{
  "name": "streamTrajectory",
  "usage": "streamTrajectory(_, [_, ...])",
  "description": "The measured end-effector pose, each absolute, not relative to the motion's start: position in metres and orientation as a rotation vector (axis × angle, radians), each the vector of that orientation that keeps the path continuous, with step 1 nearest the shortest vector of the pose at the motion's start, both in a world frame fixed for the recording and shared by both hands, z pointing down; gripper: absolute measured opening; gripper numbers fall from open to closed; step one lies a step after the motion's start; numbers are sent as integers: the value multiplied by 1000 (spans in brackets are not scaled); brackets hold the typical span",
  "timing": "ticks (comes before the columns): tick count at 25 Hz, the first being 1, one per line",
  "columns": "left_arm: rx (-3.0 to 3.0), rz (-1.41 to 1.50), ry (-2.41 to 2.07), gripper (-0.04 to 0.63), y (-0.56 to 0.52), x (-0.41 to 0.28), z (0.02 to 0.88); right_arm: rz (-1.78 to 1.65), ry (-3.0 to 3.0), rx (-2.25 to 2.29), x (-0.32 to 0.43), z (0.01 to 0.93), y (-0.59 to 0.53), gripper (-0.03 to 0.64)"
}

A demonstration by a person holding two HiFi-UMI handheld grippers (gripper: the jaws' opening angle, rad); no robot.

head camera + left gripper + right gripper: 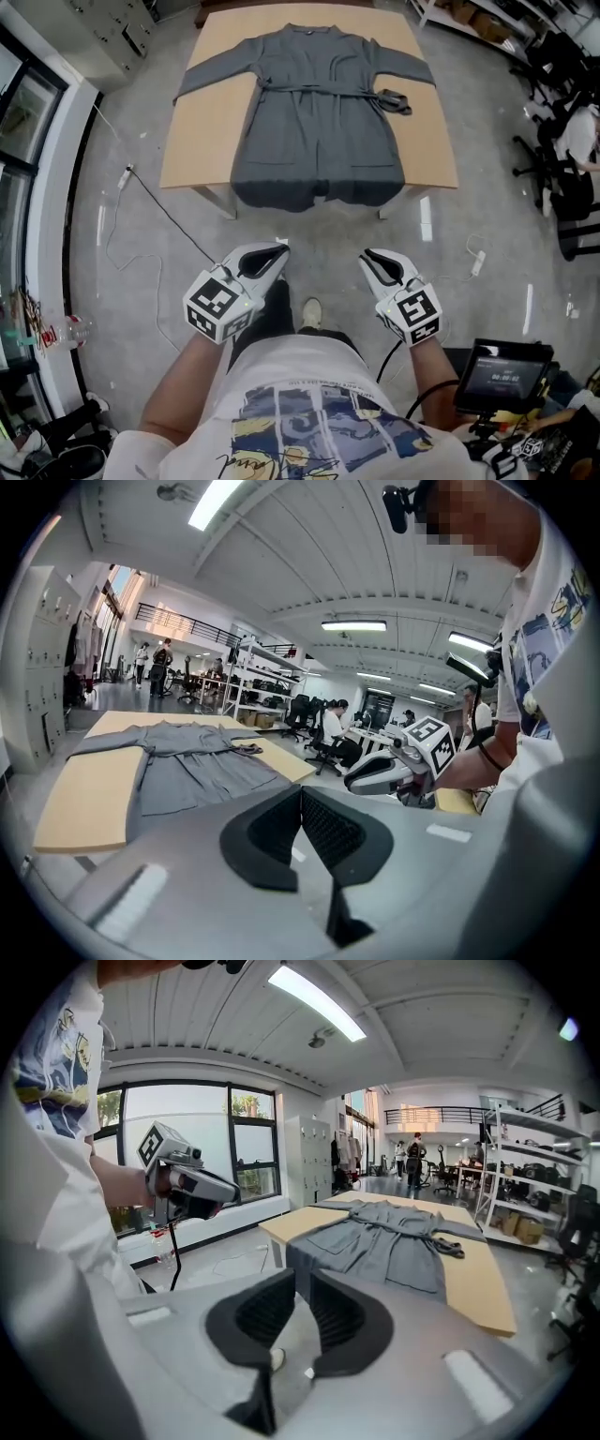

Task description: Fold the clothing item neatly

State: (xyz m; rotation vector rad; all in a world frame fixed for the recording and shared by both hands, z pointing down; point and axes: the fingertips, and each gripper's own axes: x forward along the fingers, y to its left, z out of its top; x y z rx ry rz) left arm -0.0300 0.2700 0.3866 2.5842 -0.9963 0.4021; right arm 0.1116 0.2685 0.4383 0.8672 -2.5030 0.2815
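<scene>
**Desk:** Where is the garment?

**Me:** I see the grey robe [317, 122] spread flat, front up, on the wooden tabletop [211, 122]. The collar lies at the far edge and both sleeves stretch out sideways. The hem hangs over the near edge. Both my grippers are well apart from it, held above the floor [323, 239] short of the tabletop.

**Desk:** And the grippers themselves?

**Me:** My left gripper [281, 249] is clenched, tips meeting, with nothing in it. My right gripper [367, 256] stands released by a narrow gap, and only floor shows through that gap.

**Desk:** Any containers around?

**Me:** A shelf rack [539, 1162] beyond the tabletop carries boxes [525, 1227] low down. I cannot tell what is in them.

**Desk:** What else is hard to read?

**Me:** The belt [309, 87] crosses the waist and ends in a dark bunch on the tabletop, beside the sleeve on my right side. I cannot make out whether it is knotted. The hanging hem hides the middle of the tabletop's near edge. A cable [169, 214] runs over the floor and passes from sight behind my left gripper. A screen [502, 375] at my lower right is lit but too small to read. One shoe [311, 312] shows between the grippers, and my torso covers everything nearer than that.
</scene>
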Motion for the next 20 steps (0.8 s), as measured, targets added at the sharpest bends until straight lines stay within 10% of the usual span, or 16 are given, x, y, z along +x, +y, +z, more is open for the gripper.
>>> streamTrajectory(20, [2695,429,-743,9,106,-89,386,391,-2368,1216,99,435,93,41])
